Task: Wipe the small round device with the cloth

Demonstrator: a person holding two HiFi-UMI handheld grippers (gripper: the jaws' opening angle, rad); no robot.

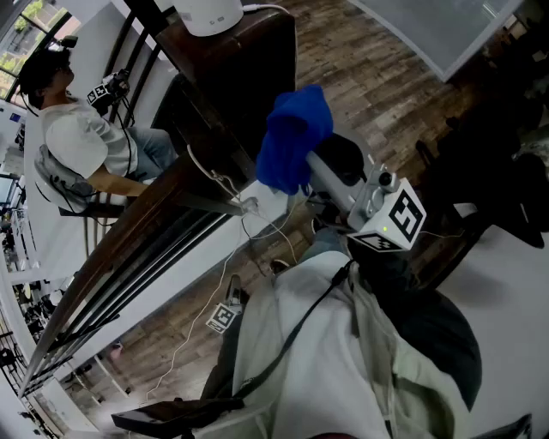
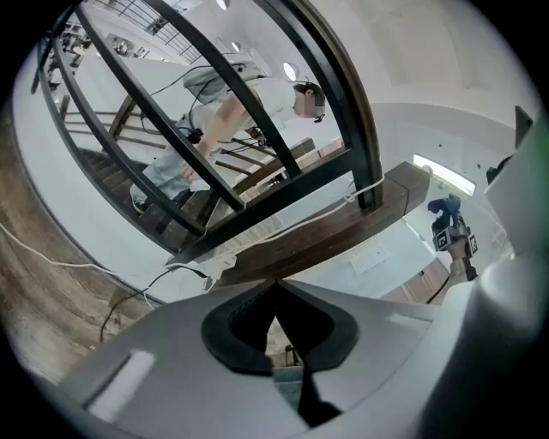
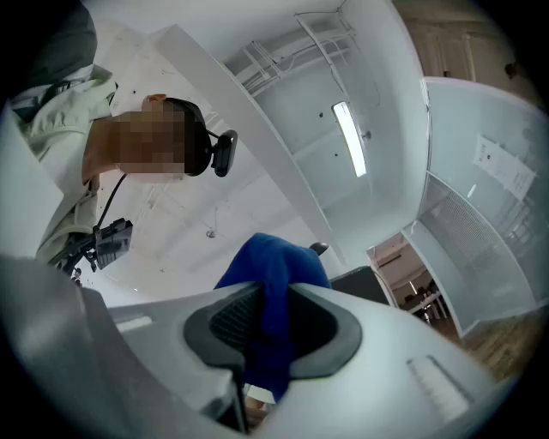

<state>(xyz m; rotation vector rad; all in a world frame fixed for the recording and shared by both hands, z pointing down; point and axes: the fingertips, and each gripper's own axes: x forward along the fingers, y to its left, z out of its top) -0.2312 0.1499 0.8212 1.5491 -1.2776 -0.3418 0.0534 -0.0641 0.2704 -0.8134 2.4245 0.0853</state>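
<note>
Currently your right gripper [image 3: 273, 330] pinches a crumpled bright-blue cloth [image 1: 294, 137] beside the dark wooden ledge [image 1: 257, 43]. Your left gripper [image 2: 274, 317] is pressed together, empty; the white round device [image 1: 208, 13] sits on that ledge.

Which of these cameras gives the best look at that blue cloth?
The head view: the whole blue cloth shows, bunched at the tip of the right gripper. The right gripper view shows only the part pinched between its jaws; the left gripper view shows a tiny distant speck.
</note>
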